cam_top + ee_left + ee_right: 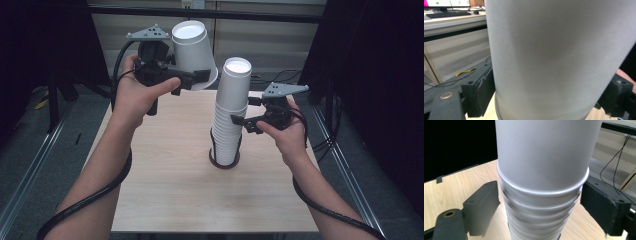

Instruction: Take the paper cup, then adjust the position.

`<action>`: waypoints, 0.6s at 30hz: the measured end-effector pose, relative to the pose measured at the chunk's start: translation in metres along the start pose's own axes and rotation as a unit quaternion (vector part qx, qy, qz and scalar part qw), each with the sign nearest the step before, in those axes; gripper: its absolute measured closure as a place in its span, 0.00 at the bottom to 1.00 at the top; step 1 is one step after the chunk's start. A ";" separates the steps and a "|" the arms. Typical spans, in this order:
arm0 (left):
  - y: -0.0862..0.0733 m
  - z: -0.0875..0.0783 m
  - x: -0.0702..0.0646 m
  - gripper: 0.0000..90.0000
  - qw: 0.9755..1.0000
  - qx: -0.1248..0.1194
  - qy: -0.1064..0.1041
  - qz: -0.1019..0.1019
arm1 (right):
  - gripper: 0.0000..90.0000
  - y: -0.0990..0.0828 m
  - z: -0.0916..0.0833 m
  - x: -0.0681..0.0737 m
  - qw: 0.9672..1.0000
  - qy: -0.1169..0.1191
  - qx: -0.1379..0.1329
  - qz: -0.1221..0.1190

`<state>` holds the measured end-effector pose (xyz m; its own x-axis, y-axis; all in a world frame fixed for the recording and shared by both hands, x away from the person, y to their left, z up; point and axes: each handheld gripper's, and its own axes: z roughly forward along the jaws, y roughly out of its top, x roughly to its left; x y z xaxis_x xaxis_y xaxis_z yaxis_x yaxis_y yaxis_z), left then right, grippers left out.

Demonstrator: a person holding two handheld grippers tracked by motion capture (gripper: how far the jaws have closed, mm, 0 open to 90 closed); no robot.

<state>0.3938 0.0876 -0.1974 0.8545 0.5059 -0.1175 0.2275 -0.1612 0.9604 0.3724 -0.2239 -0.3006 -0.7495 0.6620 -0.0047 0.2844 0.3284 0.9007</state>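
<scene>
While dark curtains flank it, the pale wooden table [170,200] bears stacked cups [229,125].

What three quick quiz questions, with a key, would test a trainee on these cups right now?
1. True or false: the single cup in the left gripper is upside down, base up.
2. Which gripper has its jaws on either side of the cup stack? A left, B right.
3. What does the stack stand in on the table?

Key: 1 true. 2 B: the right gripper flanks the stack, with gaps at both pads in the right gripper view. 3 a dark ring holder.
</scene>
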 end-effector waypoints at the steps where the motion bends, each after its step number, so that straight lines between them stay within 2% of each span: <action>1: -0.002 0.000 0.001 0.16 1.000 0.002 0.001 0.000 | 0.17 0.000 0.000 0.000 1.000 0.001 0.001 -0.002; 8: -0.017 -0.002 0.007 0.16 1.000 0.017 0.007 -0.008 | 0.17 -0.005 -0.004 0.000 1.000 0.004 0.005 -0.003; 10: -0.024 -0.003 0.010 0.16 1.000 0.029 0.011 -0.005 | 0.16 -0.008 -0.005 0.001 1.000 0.007 0.012 -0.007; 18: -0.044 -0.003 0.013 0.16 0.998 0.058 0.006 -0.006 | 0.16 -0.019 -0.009 0.005 0.999 0.019 0.026 -0.018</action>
<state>0.3937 0.1037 -0.2409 0.8454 0.5191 -0.1256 0.2919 -0.2520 0.9227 0.3579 -0.2323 -0.3135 -0.7815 0.6235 -0.0206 0.2856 0.3869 0.8768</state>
